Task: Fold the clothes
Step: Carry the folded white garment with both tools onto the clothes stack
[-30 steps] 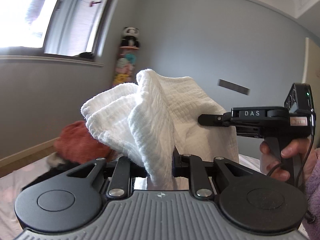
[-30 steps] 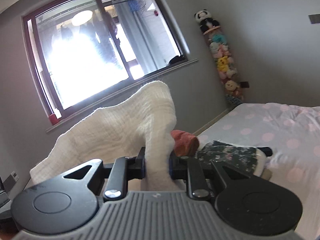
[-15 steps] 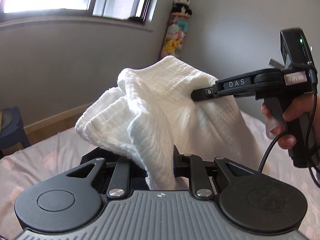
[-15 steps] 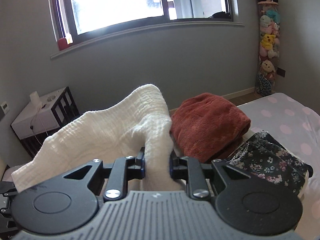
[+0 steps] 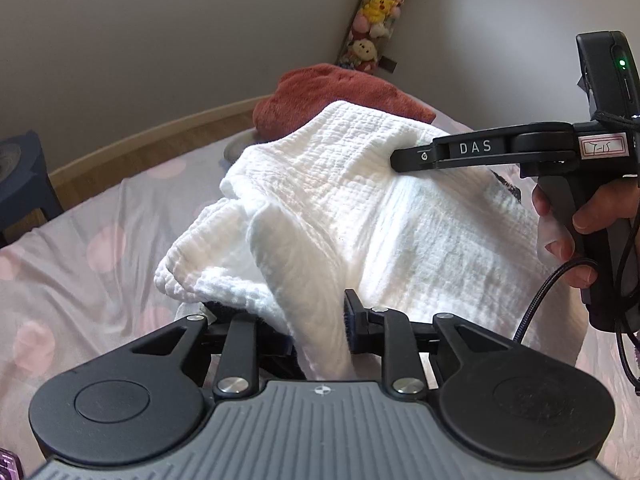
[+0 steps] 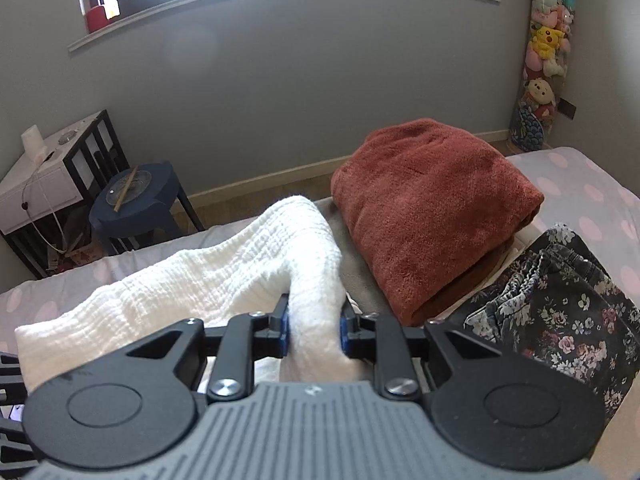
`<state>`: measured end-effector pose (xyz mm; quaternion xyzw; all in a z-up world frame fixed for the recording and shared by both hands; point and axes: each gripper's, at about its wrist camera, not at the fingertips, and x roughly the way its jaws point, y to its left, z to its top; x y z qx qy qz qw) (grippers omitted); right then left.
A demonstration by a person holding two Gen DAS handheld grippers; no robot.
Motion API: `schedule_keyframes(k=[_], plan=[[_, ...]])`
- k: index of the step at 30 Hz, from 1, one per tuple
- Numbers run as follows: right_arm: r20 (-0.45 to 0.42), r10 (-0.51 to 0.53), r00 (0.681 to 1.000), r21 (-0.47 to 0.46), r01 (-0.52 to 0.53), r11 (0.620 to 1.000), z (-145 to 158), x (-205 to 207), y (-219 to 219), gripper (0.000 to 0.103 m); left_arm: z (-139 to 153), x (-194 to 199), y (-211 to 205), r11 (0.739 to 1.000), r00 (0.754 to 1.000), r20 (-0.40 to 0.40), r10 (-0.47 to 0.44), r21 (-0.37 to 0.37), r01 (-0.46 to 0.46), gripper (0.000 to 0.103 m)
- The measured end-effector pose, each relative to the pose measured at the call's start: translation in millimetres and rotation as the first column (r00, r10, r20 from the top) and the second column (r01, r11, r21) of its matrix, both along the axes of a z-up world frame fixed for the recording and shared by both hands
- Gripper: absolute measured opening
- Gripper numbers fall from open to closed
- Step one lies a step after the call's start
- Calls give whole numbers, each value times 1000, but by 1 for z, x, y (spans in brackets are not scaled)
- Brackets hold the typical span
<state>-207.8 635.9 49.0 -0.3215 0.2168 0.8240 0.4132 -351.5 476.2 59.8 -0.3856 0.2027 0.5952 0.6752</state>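
Note:
A white crinkled cloth (image 5: 360, 208) is bunched between both grippers just above the bed. My left gripper (image 5: 320, 320) has a fold of it between its pads; the jaws are opening slightly, and the cloth still fills the gap. In the left wrist view my right gripper (image 5: 400, 156) reaches in from the right, its tip against the cloth's far edge, with a person's hand (image 5: 580, 220) on its grip. In its own view the right gripper (image 6: 313, 328) pinches the white cloth (image 6: 224, 280) between blue pads; these jaws are opening too.
A folded rust-red towel (image 6: 432, 208) lies on the pink-dotted bed sheet (image 5: 100, 240) just beyond the cloth. A dark floral garment (image 6: 560, 300) sits to its right. Past the bed's edge stand a blue stool (image 6: 136, 196) and a white side table (image 6: 40, 184).
Both grippers have tipped downward and come down with the cloth, from held up in the air to low over the bed. The red towel now sits close behind it.

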Motion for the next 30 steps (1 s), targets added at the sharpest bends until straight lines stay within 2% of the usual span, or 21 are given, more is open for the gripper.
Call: schedule_keyframes(k=[8, 10, 16, 19, 21, 25, 27, 28, 30], plan=[[-90, -38, 995, 14, 40, 999, 21, 35, -9, 46, 2, -11, -7, 999, 999, 37, -3, -32, 4, 23], [-115, -63, 991, 10, 64, 998, 28, 57, -17, 51, 2, -11, -9, 999, 1000, 30, -3, -34, 4, 23], [-202, -174, 964, -33, 170, 985, 29, 139, -50, 54, 7, -12, -15, 999, 999, 35, 4, -35, -3, 23], [-288, -255, 923, -76, 244, 967, 14, 186, -75, 64, 7, -14, -17, 999, 999, 45, 12, -36, -10, 23], [-352, -311, 883, -124, 285, 950, -3, 211, -91, 71, 5, -13, -13, 999, 999, 46, 17, -36, -15, 23], [-438, -418, 796, -240, 344, 908, -44, 238, -112, 72, -3, -14, 0, 999, 998, 53, 28, -33, -26, 23], [-492, -448, 746, -273, 356, 894, -55, 239, -115, 71, -2, -15, 0, 999, 997, 63, 33, -22, -31, 23], [-519, -462, 720, -289, 360, 887, -60, 239, -116, 68, -1, -15, -2, 1000, 998, 59, 30, -10, -30, 23], [-571, -465, 676, -308, 349, 885, -63, 236, -118, 37, 2, -15, -5, 1000, 998, 50, 27, 14, -28, 22]])
